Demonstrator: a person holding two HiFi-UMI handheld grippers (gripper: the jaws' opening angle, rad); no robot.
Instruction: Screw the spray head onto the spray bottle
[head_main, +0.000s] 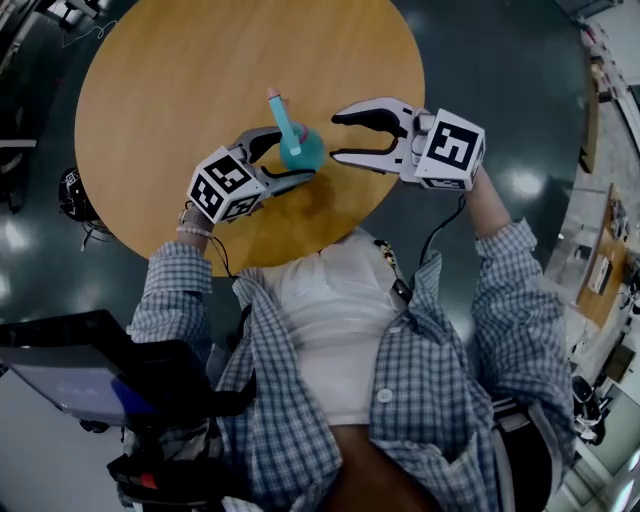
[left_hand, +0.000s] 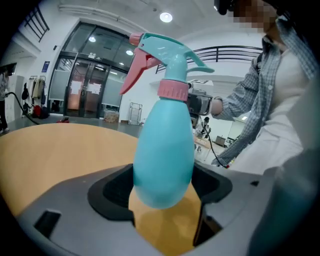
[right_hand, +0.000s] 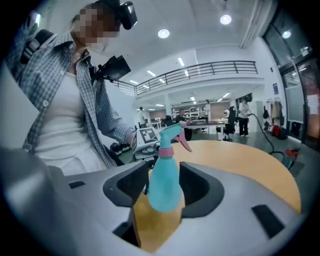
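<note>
Head view: my left gripper has its jaws clamped on the spray bottle, centre of frame over the desk. The spray head is already on top. My right gripper sits just right of the bottle, jaws wide, touching nothing.

Left gripper view: the bottle fills the middle, pinched between my jaws. Its base looks clear of the desk. The pink collar looks seated on the neck.

Right gripper view: bottle mid-frame, beyond my spread jaws, not gripped.

My read of the step: between twists, or done. Next move: close the right jaws on the collar, test tightness, turn if loose.
</note>
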